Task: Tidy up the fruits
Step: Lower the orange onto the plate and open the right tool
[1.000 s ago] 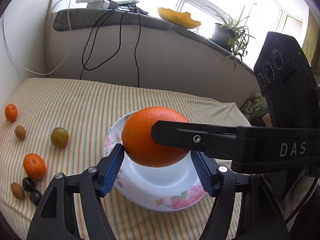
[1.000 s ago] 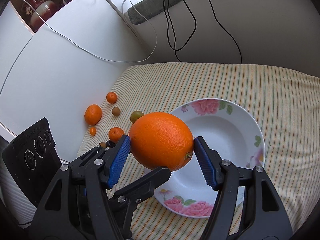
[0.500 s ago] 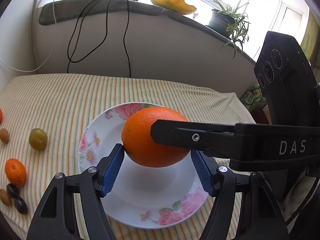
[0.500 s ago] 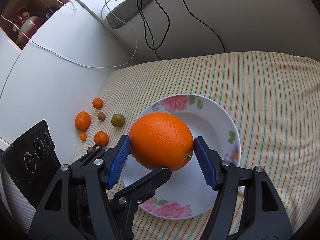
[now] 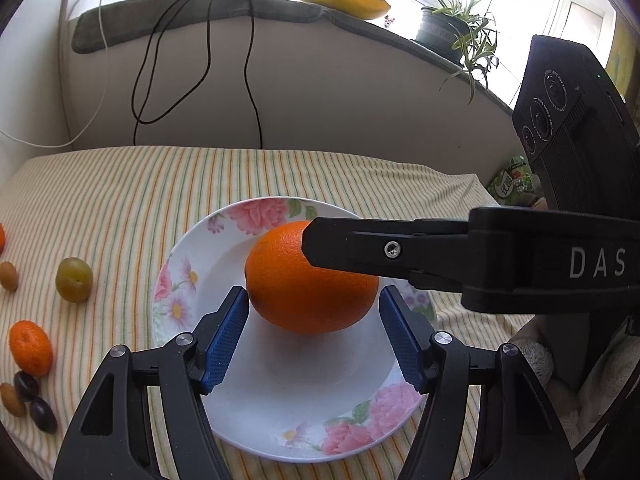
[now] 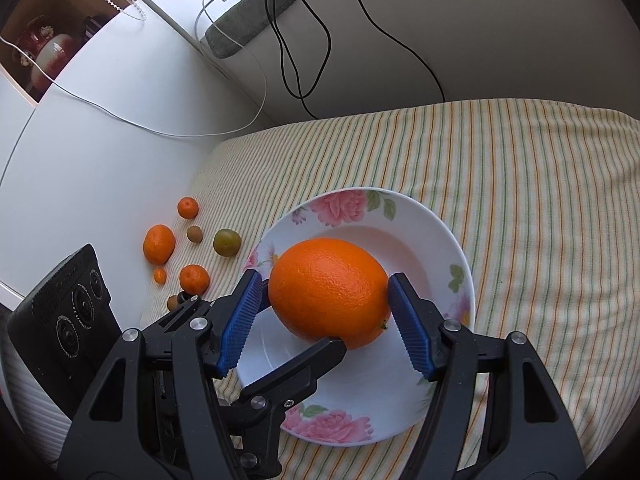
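Right tool (image 6: 322, 312) around orange (image 6: 328, 294), above plate (image 6: 448, 240)

The right gripper's finger (image 5: 400, 252) covers the upper right part of the orange (image 5: 304, 288) in the left wrist view, so contact there cannot be told. The orange hides the plate (image 5: 280, 412) under it. A small orange fruit (image 5: 1, 237) is cut by the left edge.
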The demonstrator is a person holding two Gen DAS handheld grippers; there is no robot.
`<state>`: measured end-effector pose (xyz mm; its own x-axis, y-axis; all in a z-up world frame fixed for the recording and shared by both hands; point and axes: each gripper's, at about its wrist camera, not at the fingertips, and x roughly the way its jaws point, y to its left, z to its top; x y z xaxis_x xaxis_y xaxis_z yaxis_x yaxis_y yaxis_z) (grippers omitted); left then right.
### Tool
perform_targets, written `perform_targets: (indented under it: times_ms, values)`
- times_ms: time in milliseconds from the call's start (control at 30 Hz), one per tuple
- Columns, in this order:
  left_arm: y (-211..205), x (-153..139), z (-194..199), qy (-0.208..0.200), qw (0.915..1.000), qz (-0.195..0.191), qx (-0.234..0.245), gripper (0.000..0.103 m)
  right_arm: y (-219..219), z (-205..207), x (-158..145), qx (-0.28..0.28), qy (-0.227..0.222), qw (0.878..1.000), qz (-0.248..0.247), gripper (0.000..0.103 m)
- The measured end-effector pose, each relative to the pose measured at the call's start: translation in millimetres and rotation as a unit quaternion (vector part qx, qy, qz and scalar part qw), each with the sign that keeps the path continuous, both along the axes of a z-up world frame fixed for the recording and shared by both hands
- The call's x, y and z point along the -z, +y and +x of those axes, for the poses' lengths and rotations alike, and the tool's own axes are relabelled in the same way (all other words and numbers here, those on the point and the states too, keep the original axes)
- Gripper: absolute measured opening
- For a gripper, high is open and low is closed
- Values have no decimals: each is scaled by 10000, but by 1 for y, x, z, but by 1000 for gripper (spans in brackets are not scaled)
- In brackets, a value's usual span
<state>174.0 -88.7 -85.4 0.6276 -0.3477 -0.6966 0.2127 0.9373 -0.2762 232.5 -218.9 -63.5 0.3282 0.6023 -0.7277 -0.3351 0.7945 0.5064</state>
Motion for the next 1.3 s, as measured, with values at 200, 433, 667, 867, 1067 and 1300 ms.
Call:
perform_targets:
  times_ms: [200,433,667,867,1067,1300]
  values:
    - [4,-3,-5,-63,9999,70,-42,67,-7,0,-7,69,-97,9999,-53,69]
    - [7,-4,-13,-106,9998,159,-49,67,-12,-3,-7,145,-127,9998,-81,69]
    - [16,-9,-27,-222,9994,248,-87,67,-14,-14,-17,250,-365,9988,-202,74]
    - [29,-13,-42,-340,9989,263,-168,67,-11,-28,-28,319,-679,9967,-313,79]
    - [43,-17,-58,-463,9980,329,-274,69,0,-46,-37,271,-1048,9934,-373,86]
    - [67,-19,-78,-569,9960,429,-543,69,24,-68,-49,107,-1419,9878,-639,88]
